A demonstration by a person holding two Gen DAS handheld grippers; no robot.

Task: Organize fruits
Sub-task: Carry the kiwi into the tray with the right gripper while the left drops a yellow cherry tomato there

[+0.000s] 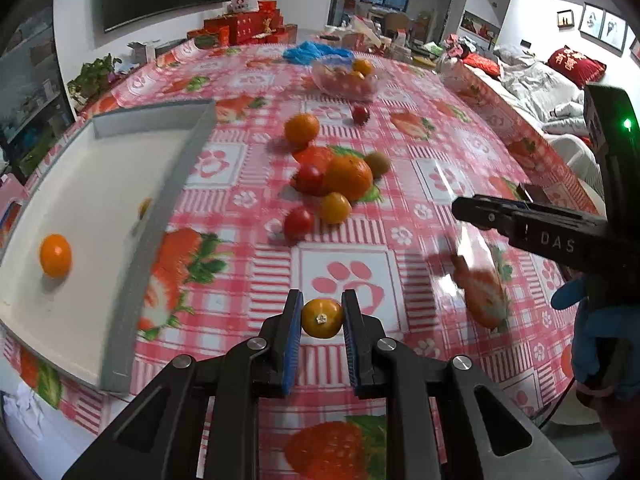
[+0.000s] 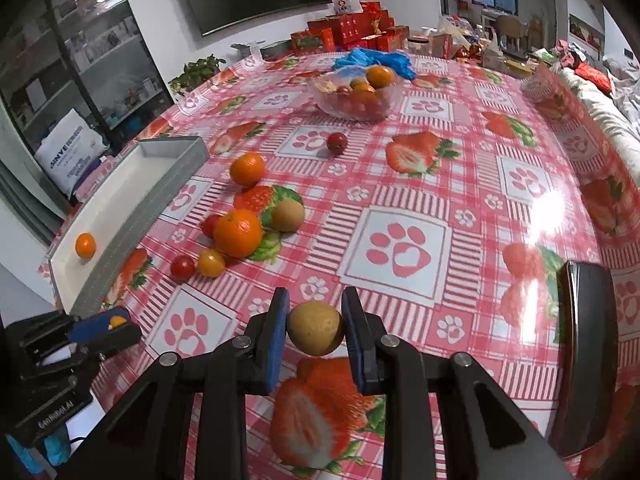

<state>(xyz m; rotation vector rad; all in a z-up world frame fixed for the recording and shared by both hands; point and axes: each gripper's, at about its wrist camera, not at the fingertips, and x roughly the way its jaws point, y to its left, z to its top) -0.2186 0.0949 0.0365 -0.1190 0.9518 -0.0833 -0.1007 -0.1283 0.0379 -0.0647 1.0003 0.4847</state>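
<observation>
My left gripper (image 1: 322, 318) is shut on a small yellow-orange tomato (image 1: 322, 319), held above the tablecloth right of the white tray (image 1: 120, 208). The tray holds one small orange fruit (image 1: 55, 255). My right gripper (image 2: 315, 328) is shut on a brown round fruit (image 2: 315, 328) above the table. Loose fruit lies mid-table: a large orange (image 2: 237, 233), a second orange (image 2: 247, 168), a brown fruit (image 2: 287, 213), a yellow tomato (image 2: 211, 262) and red tomatoes (image 2: 183, 267). The right gripper shows in the left view (image 1: 464, 208), the left gripper in the right view (image 2: 120, 326).
A clear glass bowl (image 2: 356, 96) of fruit stands at the far side, with blue gloves (image 2: 374, 60) behind it. A lone red tomato (image 2: 337, 142) lies near the bowl. A dark object (image 2: 586, 352) sits at the right table edge. Red boxes (image 2: 352, 32) crowd the far end.
</observation>
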